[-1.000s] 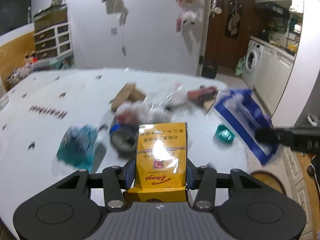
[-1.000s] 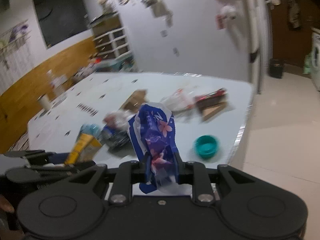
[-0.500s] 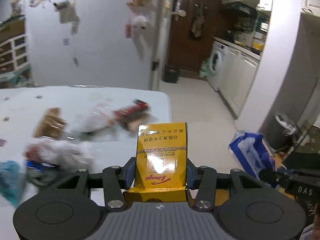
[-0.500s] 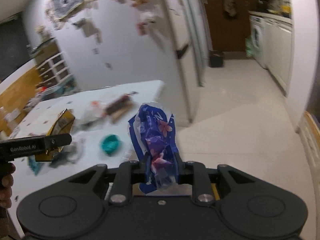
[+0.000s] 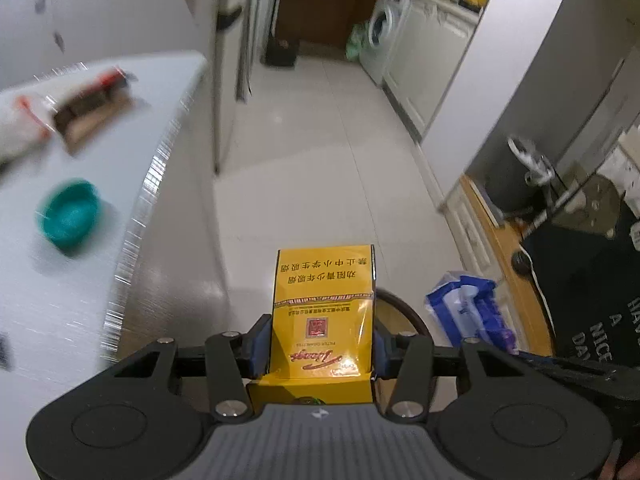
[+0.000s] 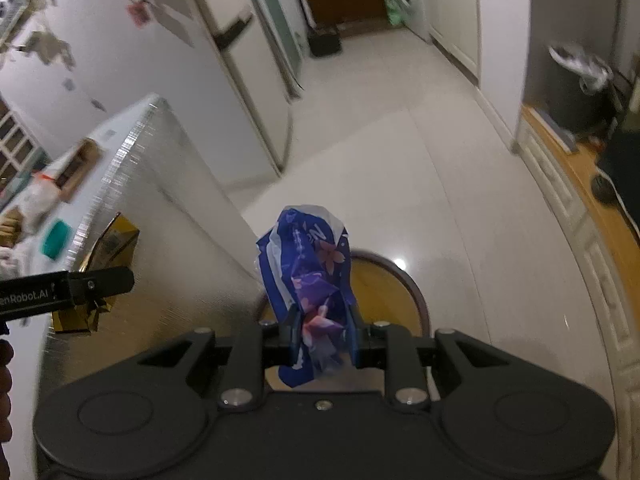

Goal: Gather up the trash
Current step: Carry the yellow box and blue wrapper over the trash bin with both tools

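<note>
- Yellow carton (image 5: pixel 323 312): a flat yellow pack with red print and a row of Chinese characters near its far end, a red square emblem in the middle and glossy film over its lower part.
- It sits clamped between the blue pads of the left gripper (image 5: pixel 322 354), pressed on both narrow sides; its long axis runs straight out along the fingers, away from the camera, angled down toward the pale tiled floor (image 5: pixel 320 128).
- Blue wrapper (image 6: pixel 308 276): crumpled blue-and-white plastic with pink flower print, pinched in the narrowly closed right gripper (image 6: pixel 322 334); its bulk stands up beyond the fingertips and a tail hangs below them.
- Under both grippers lies a round brown-rimmed bin (image 6: pixel 404 280) with a yellowish inside.
- To the left is the white table (image 5: pixel 60 280), its edge blurred, carrying a teal lid (image 5: pixel 68 214) and a brown box (image 5: pixel 92 110).
- A dark garment with white lettering (image 5: pixel 592 320) shows at the right.
</note>
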A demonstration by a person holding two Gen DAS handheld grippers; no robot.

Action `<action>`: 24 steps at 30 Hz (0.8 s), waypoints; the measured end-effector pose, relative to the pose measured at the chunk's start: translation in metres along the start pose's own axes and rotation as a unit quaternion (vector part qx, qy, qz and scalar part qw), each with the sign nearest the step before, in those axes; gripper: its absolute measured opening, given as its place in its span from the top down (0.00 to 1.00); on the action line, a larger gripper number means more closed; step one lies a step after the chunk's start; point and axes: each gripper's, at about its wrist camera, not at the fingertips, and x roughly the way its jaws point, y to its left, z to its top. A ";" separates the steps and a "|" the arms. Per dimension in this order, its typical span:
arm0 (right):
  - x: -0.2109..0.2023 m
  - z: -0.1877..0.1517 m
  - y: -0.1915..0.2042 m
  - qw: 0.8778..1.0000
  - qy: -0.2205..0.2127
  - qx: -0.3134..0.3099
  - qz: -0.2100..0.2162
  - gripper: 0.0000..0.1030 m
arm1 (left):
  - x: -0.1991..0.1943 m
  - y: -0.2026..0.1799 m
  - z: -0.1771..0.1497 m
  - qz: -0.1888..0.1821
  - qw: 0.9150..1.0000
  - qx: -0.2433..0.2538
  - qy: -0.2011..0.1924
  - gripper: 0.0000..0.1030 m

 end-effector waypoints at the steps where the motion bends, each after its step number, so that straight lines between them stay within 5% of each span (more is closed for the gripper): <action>1: 0.007 0.000 -0.004 1.000 0.008 0.008 -0.004 0.77 | 0.010 -0.004 -0.001 -0.007 1.000 -0.001 0.011 0.52; 10: 0.065 -0.007 -0.032 0.994 0.058 0.088 -0.027 0.77 | 0.093 -0.025 -0.014 -0.019 0.995 0.009 0.097 0.52; 17: 0.093 -0.007 -0.038 0.989 0.076 0.126 -0.033 0.75 | 0.125 -0.020 -0.015 -0.014 0.993 0.014 0.117 0.51; 21: 0.100 -0.004 -0.046 0.985 0.071 0.156 -0.026 0.58 | 0.131 -0.019 -0.012 -0.019 0.994 0.003 0.111 0.32; 24: 0.102 -0.003 -0.047 0.984 0.069 0.164 -0.027 0.56 | 0.129 -0.017 -0.013 -0.014 0.994 0.014 0.110 0.30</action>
